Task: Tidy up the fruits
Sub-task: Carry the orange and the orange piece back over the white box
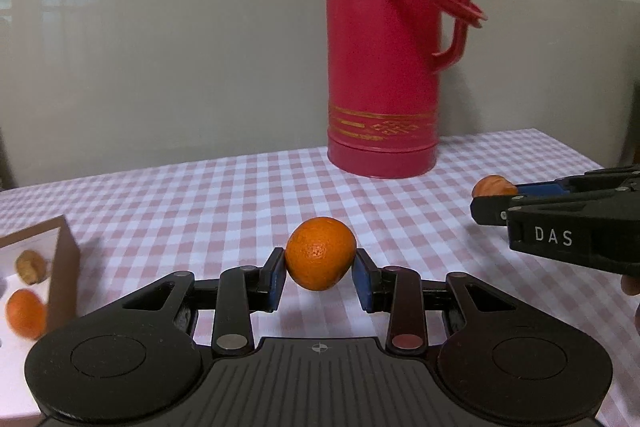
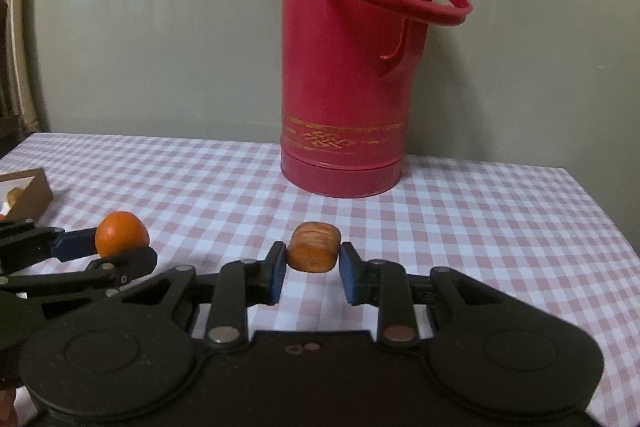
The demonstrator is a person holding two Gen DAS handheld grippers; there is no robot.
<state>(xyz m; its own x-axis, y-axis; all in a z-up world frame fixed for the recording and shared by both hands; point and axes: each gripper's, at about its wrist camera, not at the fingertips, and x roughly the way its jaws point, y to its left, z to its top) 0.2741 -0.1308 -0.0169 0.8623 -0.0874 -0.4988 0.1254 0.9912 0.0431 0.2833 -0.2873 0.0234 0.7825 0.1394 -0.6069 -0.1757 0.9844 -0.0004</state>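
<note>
While the box (image 1: 64, 259) holds fruit, the left tool (image 1: 320, 267) grips an orange (image 1: 320, 253), the right tool (image 2: 313, 259) a brown fruit (image 2: 314, 247).

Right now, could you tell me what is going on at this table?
A person is sorting fruit with two handheld grippers. The left gripper is shut on a small orange, and the right gripper is shut on a brownish, ridged fruit. Both hang above the checked tablecloth. A box at the left already holds fruit.
</note>
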